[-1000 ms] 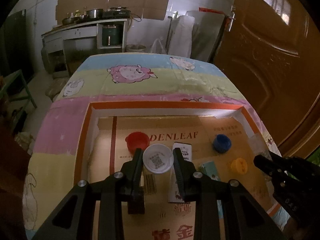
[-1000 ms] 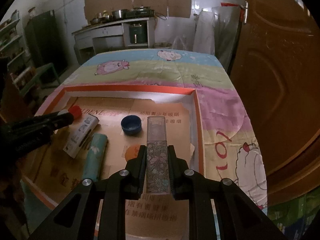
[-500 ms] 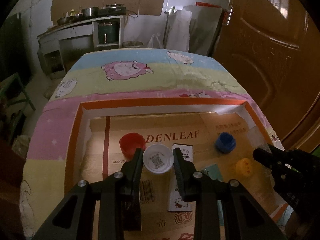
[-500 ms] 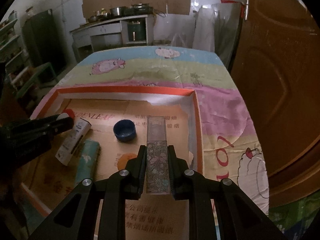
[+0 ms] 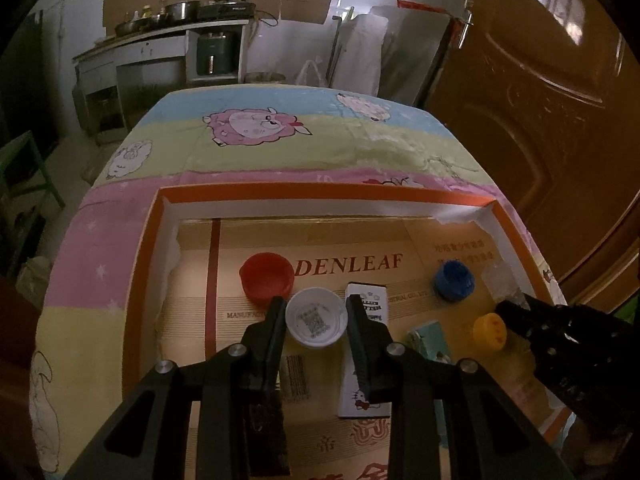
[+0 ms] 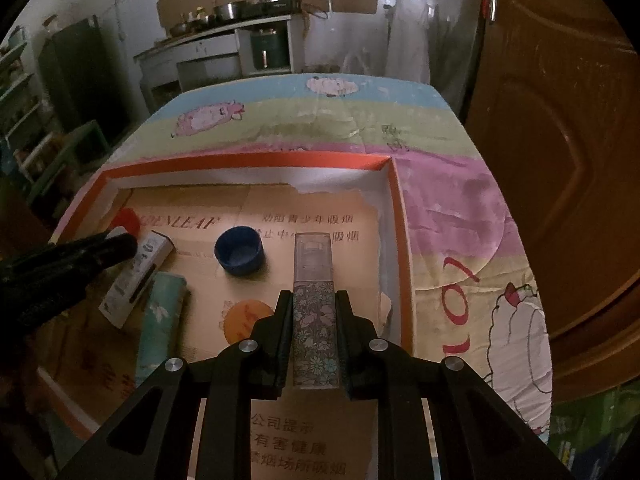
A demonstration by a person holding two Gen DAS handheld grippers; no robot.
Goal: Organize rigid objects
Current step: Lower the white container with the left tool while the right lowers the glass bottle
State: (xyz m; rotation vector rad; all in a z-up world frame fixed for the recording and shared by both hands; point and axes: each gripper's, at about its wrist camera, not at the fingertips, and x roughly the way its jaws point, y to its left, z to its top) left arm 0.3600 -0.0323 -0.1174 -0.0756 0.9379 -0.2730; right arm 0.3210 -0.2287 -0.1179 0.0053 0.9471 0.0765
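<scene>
A shallow orange-rimmed tray [image 5: 320,191] lined with cardboard lies on the bedspread. My left gripper [image 5: 316,312] is shut on a white cap [image 5: 316,317] just above the tray floor, beside a red cap [image 5: 266,278]. A blue cap [image 5: 455,280], a yellow cap [image 5: 489,331], a white box [image 5: 366,352] and a teal tube [image 5: 428,338] lie in the tray. My right gripper [image 6: 314,300] is shut on a floral spray bottle [image 6: 314,320] with a clear cap, which points toward the far wall, near the tray's right wall [image 6: 402,240]. The blue cap [image 6: 239,250] lies left of it.
The cartoon-sheep bedspread [image 5: 300,152] stretches beyond the tray. A brown door [image 5: 540,100] stands to the right, and a kitchen counter [image 5: 160,40] with pots is at the back. The left gripper's body [image 6: 60,264] reaches in over the white box [image 6: 136,276] and the teal tube [image 6: 160,316].
My right gripper has drifted slightly rightward and lower over the tray with the bottle still in it. The left gripper keeps the white cap almost in place.
</scene>
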